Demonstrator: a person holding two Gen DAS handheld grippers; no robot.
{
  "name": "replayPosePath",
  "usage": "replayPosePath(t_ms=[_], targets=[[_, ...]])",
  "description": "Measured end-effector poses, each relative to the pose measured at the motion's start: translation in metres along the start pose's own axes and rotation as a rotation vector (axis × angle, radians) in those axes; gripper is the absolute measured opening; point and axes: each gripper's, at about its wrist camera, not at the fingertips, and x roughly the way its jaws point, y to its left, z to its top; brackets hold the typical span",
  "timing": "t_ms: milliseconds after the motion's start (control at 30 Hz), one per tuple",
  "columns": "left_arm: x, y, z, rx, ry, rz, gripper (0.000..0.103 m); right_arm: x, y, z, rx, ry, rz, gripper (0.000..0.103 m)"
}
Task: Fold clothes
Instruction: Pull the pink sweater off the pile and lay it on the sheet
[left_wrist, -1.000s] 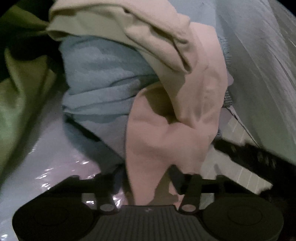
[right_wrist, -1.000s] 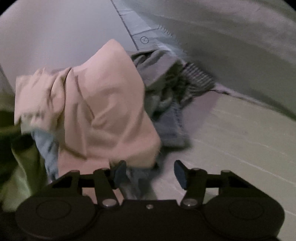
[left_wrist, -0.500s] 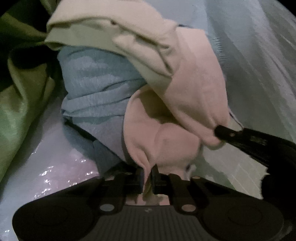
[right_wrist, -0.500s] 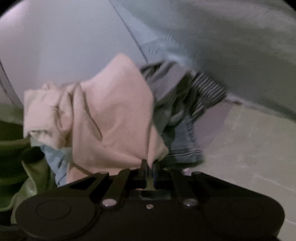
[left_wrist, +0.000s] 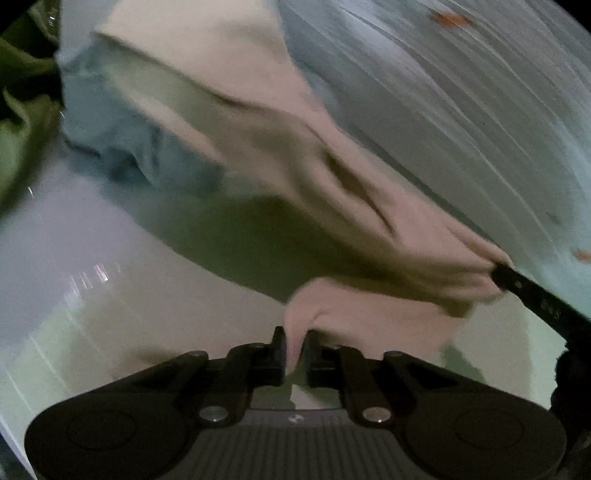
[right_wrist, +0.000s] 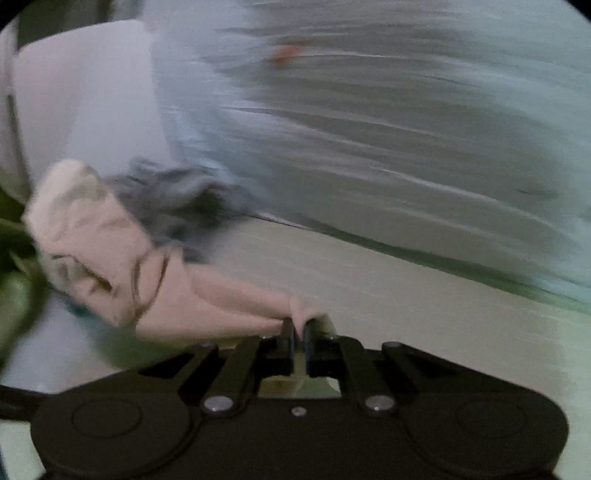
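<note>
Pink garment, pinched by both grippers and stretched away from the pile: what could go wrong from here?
1. The left gripper pinches only a small bunched edge of the pink garment; a hard pull could slip it free.
2. The right gripper also holds a thin edge, so the same may happen there.
3. The garment's far end still lies on the blue cloth and may drag it along.

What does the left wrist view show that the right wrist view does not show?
Only the left wrist view shows the light blue garment under the pink garment, and the right gripper's finger from the side. Only the right wrist view shows the dark grey clothes behind. Both show the pink garment, pinched by the left gripper and by the right gripper.
</note>
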Motion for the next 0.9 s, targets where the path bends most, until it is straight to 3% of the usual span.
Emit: replayPosePath(t_ms=[167,333,367,400,433,633,733,900], targets=[[-0.003,-0.075,-0.054,0.099,0.036,-0.065,0.019,-0.080,-0.138,-0.052,0.118,0.042,-0.258,0.005],[0.005,-0.138,-0.085,0.193,0.050,-0.092,0.022,-0.144,-0.237,-0.083,0.258,0.037,-0.469,0.008],[0.008,-0.147,-0.089,0.206,0.054,-0.091,0.024,-0.152,-0.249,-0.089,0.287,0.042,-0.493,0.016],[0.011,-0.156,-0.092,0.223,0.059,-0.086,0.030,-0.161,-0.260,-0.096,0.316,0.046,-0.517,0.032],[0.013,-0.158,-0.093,0.237,0.065,-0.081,0.036,-0.169,-0.269,-0.103,0.346,0.049,-0.533,0.038],[0.031,-0.169,-0.081,0.227,0.096,-0.010,0.066,-0.177,-0.276,-0.145,0.550,0.129,-0.491,0.070],[0.041,-0.160,-0.068,0.204,0.101,0.023,0.076,-0.164,-0.260,-0.158,0.596,0.187,-0.454,0.077],[0.063,-0.132,-0.036,0.149,0.111,0.096,0.083,-0.139,-0.238,-0.162,0.576,0.250,-0.416,0.082]])
